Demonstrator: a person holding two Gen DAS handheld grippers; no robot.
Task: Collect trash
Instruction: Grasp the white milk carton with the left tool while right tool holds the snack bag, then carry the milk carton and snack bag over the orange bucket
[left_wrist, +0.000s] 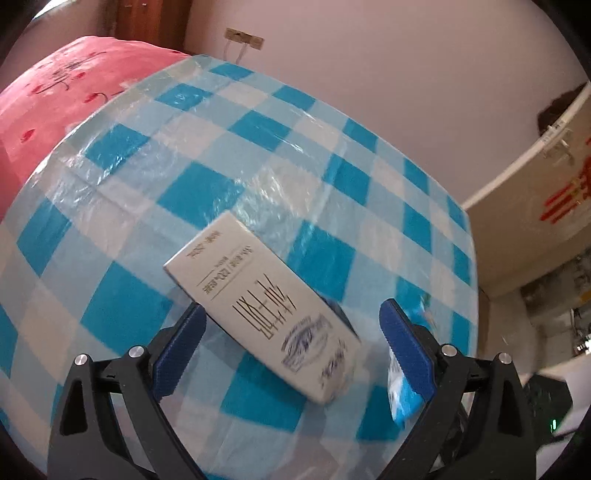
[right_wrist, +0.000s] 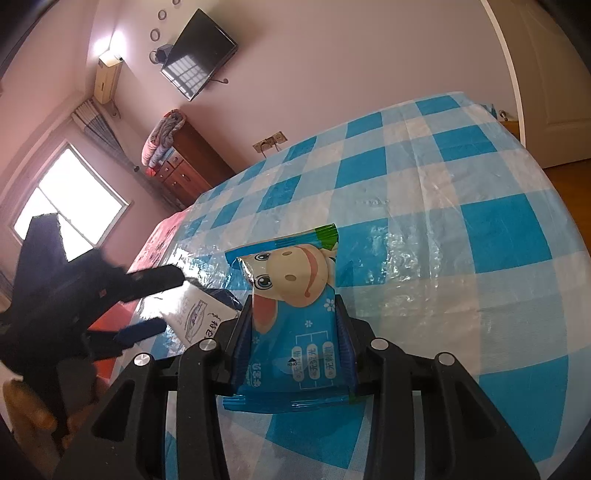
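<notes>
A white carton (left_wrist: 266, 310) with printed lettering lies flat on the blue-and-white checked tablecloth (left_wrist: 184, 192). My left gripper (left_wrist: 291, 310) stands open over it, its blue pads to either side of the carton and apart from it. In the right wrist view the same carton (right_wrist: 199, 314) shows under the left gripper (right_wrist: 171, 301). My right gripper (right_wrist: 293, 306) is shut on a blue wet-wipe packet (right_wrist: 295, 332) with a cartoon cow on it, held just above the cloth. A corner of that packet (left_wrist: 402, 398) shows behind the left gripper's right finger.
A red bedspread (left_wrist: 55, 92) lies beyond the table's far left edge. A pale door (left_wrist: 535, 177) stands at the right. On the far wall hang a television (right_wrist: 199, 55) and a socket (right_wrist: 269, 142); a wooden dresser (right_wrist: 188, 166) stands by the window.
</notes>
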